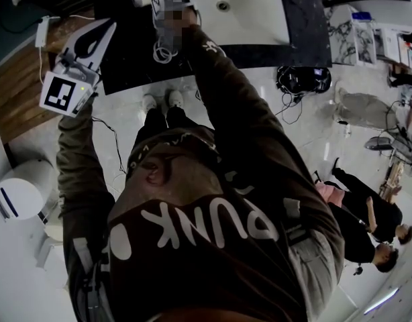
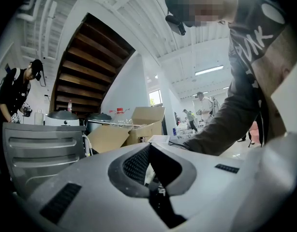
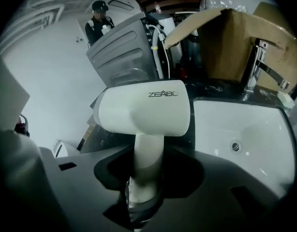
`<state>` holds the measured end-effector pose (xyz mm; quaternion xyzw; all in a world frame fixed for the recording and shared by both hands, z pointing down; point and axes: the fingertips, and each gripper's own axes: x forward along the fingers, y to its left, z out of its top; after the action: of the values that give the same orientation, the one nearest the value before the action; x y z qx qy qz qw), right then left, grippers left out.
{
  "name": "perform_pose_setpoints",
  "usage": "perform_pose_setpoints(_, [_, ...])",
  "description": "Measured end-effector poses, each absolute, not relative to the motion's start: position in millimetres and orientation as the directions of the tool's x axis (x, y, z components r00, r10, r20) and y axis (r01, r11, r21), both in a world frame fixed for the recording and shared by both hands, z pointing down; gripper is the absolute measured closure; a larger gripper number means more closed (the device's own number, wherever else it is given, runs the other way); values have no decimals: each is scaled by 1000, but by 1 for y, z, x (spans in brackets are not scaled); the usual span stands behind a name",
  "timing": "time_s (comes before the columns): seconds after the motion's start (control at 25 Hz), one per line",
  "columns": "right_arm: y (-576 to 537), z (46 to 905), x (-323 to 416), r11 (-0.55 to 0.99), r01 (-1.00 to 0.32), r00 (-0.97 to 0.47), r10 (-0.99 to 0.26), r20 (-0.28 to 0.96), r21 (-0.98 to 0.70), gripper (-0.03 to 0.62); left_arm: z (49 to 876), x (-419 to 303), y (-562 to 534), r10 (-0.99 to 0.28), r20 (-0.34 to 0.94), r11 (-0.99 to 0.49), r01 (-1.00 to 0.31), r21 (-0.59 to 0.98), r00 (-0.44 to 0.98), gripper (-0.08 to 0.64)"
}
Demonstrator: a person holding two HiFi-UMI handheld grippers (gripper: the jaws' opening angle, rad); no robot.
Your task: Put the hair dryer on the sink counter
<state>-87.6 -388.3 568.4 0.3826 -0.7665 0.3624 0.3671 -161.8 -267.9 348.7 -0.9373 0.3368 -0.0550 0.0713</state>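
Our right gripper is clamped on the handle of the white plastic hair dryer, and the dryer's barrel lies crosswise beyond the jaws. In the head view the dryer is at twelve o'clock, over the dark flat sink counter and just at nine o'clock of the white rectangular basin. We cannot tell whether it touches the counter. Our left gripper, out at ten o'clock, has its jaws drawn together on nothing.

Right gripper clamped on hair dryer handle, left gripper closed
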Motion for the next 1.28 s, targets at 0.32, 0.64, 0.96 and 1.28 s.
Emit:
perform_pose_setpoints(0.32, [-392,594,-88,434,-869,-363,-231,903,-238,430,348,-163,-272,-643,53,-760,-627,-171,764,566])
perform_pose_setpoints(0.64, [-393,596,-92,419,-870,-384,-245,890,-260,423,347,-161,-274,-640,52,-762,-624,-173,767,566])
perform_pose_setpoints(0.96, [-397,569,-85,479,-847,-426,-352,833,-230,364,347,-161,-275,-641,53,-761,-624,-177,766,566])
perform_pose_setpoints(1.28, [-388,468,-78,626,-770,-570,-587,575,-124,394,345,-160,-276,-641,58,-761,-624,-179,765,566])
